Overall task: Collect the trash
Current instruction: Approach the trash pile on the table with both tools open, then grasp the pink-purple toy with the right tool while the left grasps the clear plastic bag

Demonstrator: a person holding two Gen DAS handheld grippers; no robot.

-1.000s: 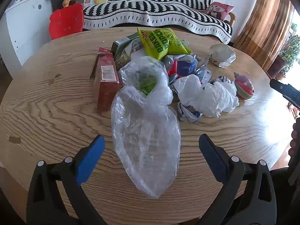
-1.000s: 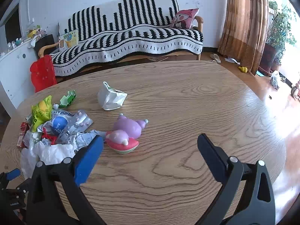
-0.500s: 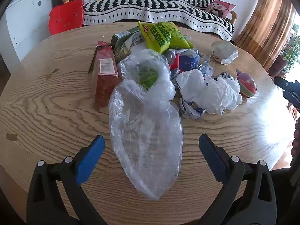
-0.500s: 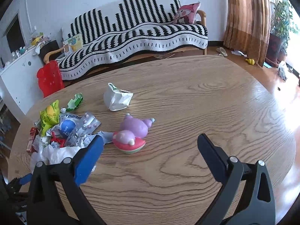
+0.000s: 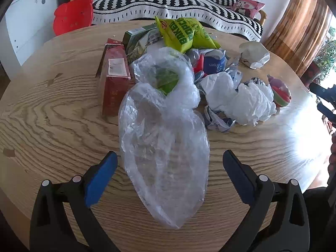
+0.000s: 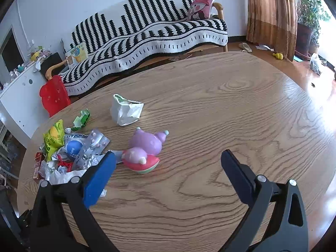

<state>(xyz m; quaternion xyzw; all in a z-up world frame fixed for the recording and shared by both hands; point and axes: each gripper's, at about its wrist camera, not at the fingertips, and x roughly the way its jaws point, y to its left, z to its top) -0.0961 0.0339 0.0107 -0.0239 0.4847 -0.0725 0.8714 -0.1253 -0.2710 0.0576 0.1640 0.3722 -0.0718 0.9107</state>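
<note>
Your left gripper (image 5: 170, 176), spread wide, has crept toward the clear bag (image 5: 163, 147); right gripper (image 6: 168, 176) spread too, nothing collected yet.

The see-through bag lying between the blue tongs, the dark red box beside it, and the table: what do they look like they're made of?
Clear bag: thin plastic film, glossy, crinkled, with wood grain showing through. Red box: probably printed cardboard, going by its sharp folded edges and a pasted white label. Table: wood or wood veneer, with bold oak-like grain and a light sheen; which one I cannot tell.
</note>
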